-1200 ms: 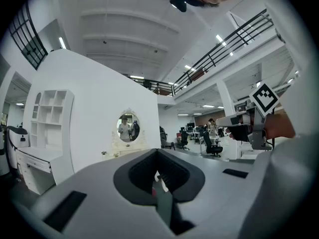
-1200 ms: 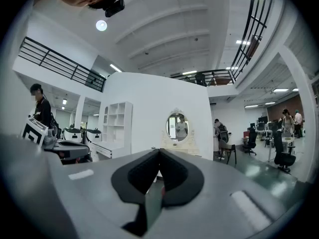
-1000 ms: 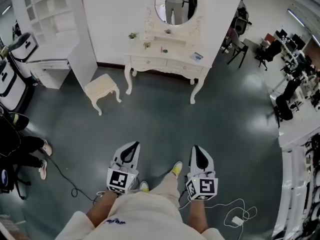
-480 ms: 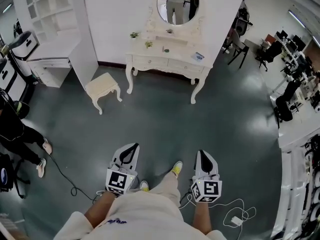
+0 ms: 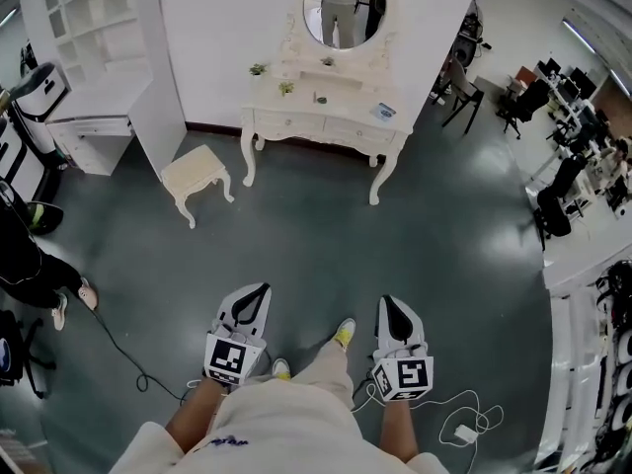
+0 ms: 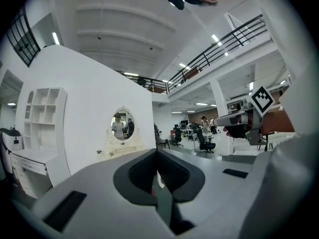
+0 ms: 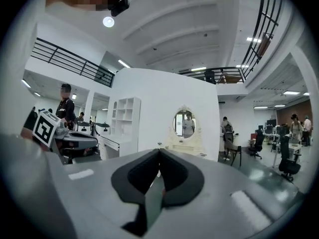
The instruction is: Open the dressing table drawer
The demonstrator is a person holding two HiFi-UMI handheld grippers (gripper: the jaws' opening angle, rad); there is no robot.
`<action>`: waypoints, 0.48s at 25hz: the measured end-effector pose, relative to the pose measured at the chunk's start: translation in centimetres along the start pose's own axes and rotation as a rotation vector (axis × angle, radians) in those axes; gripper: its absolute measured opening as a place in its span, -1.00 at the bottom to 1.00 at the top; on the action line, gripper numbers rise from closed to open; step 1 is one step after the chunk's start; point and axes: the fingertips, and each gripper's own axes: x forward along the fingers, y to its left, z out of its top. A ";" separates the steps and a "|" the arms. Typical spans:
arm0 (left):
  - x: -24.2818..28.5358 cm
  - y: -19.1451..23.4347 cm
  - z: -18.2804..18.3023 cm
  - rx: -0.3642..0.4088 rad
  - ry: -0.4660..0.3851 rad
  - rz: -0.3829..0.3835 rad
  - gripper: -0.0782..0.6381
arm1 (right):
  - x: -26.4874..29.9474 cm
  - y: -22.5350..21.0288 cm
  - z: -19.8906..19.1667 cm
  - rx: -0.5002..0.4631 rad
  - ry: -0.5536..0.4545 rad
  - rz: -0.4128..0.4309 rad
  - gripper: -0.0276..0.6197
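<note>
1. One table (image 5: 341, 102), one round mirror (image 5: 344, 8), one stool (image 5: 196, 176), and two grippers: left gripper (image 5: 259, 290), right gripper (image 5: 387, 302)
2. The table stands at the white wall (image 5: 227, 38), drawer (image 5: 287, 122) in its front. Wide bare floor (image 5: 326, 235) lies between it and the grippers
3. Both grippers have jaws pressed together, holding nothing

Dark grey-green floor (image 5: 326, 265), glossy, with pale reflections. White partition wall (image 5: 222, 47) on the far side. White shelf unit (image 5: 94, 13) at far left, cream stool (image 5: 196, 178) near its corner. Black office chairs (image 5: 553, 205) along the right edge. Overhead is a white ribbed ceiling (image 6: 119, 29) with strip lights and a railed mezzanine (image 6: 219, 54).
</note>
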 end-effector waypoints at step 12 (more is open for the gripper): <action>0.2 0.6 0.4 -0.048 -0.045 0.049 -0.76 | -0.2 -0.4 -0.2 0.002 0.007 -0.002 -0.78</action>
